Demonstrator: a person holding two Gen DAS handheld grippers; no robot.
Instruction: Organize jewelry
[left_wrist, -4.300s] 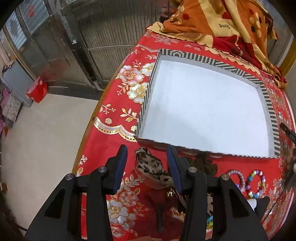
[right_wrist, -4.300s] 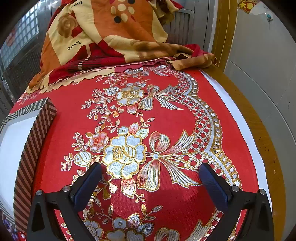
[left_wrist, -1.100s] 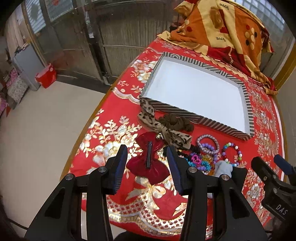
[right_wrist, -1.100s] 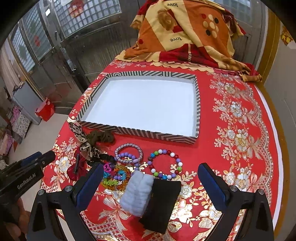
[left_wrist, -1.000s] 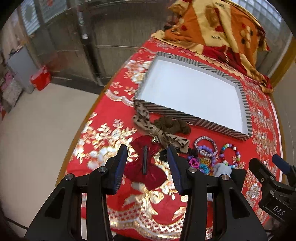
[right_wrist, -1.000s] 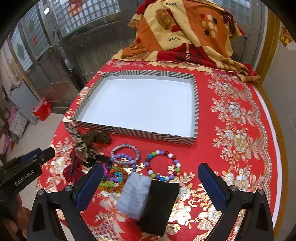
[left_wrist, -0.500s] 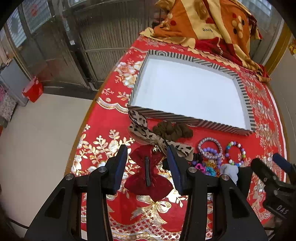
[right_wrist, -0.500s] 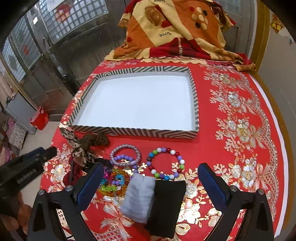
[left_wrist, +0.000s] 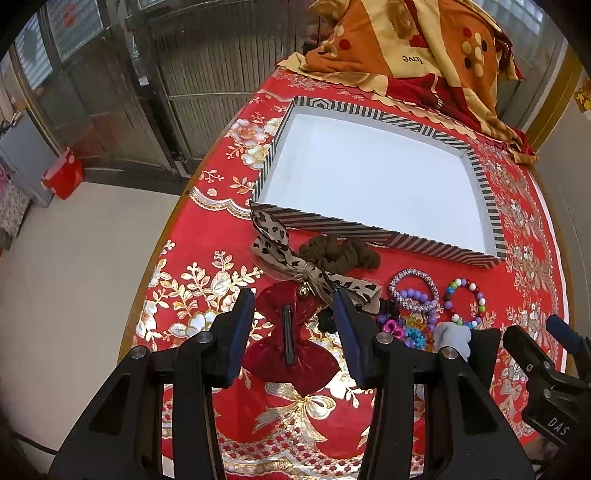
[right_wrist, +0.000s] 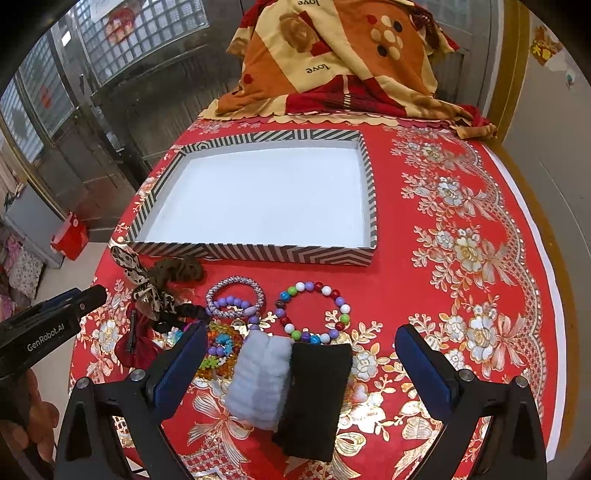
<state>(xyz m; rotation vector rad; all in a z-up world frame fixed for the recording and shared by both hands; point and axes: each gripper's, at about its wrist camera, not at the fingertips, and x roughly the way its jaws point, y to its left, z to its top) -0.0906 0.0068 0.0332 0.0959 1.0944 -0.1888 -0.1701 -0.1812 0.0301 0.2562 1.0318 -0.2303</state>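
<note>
A striped tray (left_wrist: 373, 229) (right_wrist: 258, 254) with a white floor stands empty on the red tablecloth. In front of it lie a red bow clip (left_wrist: 290, 347), a leopard bow (left_wrist: 280, 251) (right_wrist: 147, 291), a brown scrunchie (left_wrist: 340, 253) (right_wrist: 179, 271), a purple bracelet (right_wrist: 235, 295) (left_wrist: 413, 290), a multicoloured bead bracelet (right_wrist: 314, 312) (left_wrist: 465, 301), small bright trinkets (right_wrist: 221, 345), a pale blue band (right_wrist: 260, 378) and a black band (right_wrist: 317, 397). My left gripper (left_wrist: 293, 332) is open above the red bow. My right gripper (right_wrist: 301, 363) is wide open above the two bands.
A folded orange and red blanket (right_wrist: 340, 59) lies at the table's far end behind the tray. The table edge drops to the floor on the left (left_wrist: 74, 277). A red box (left_wrist: 62, 179) stands on the floor by metal gates.
Both grippers have pulled back from the tray and now hover above the pile of jewelry at the near edge. Over the last second both drifted slightly closer to it.
</note>
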